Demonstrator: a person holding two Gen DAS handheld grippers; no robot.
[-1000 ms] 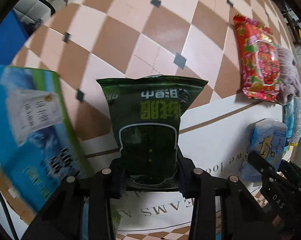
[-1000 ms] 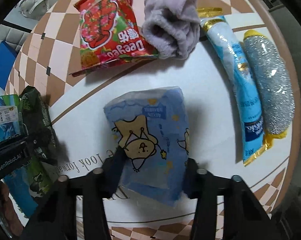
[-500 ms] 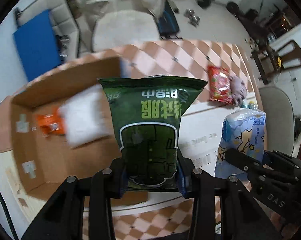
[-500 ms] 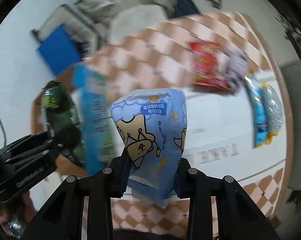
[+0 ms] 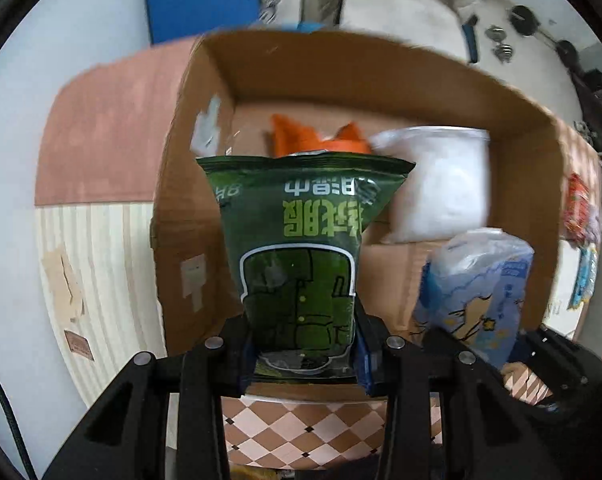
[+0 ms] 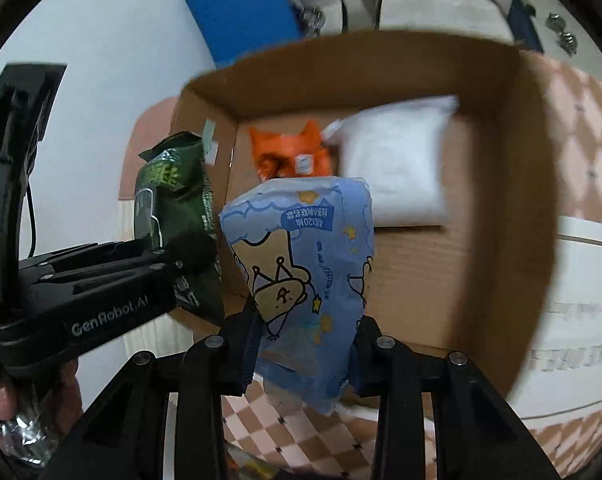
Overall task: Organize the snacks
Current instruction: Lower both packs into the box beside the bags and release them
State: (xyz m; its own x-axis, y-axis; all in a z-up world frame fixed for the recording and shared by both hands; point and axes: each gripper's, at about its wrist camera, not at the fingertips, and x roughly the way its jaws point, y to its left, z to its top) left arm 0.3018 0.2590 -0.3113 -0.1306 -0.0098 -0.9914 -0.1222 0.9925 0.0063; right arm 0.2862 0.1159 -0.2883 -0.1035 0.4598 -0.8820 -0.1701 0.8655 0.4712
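Observation:
My left gripper [image 5: 303, 354] is shut on a dark green snack bag [image 5: 301, 248], held upright over the near edge of an open cardboard box [image 5: 381, 68]. My right gripper [image 6: 303, 350] is shut on a blue cartoon-printed pack [image 6: 305, 264], also held above the box [image 6: 381, 60]. An orange snack bag [image 6: 289, 156] and a white bag [image 6: 397, 168] lie on the box floor. In the right wrist view the green bag [image 6: 173, 196] and the left gripper body appear at the left; the blue pack [image 5: 477, 280] shows at the right of the left wrist view.
The box sits on a checkered tablecloth [image 6: 301, 432]. A red snack bag [image 5: 579, 208] lies far right on the table. A blue panel [image 6: 241, 4] and a pale cushioned seat [image 5: 397, 4] stand beyond the box. A hand [image 6: 5, 408] holds the left gripper.
Both grippers lifted their packs off the table and swung left to the cardboard box, which now fills both views. The table items have slid out to the right.

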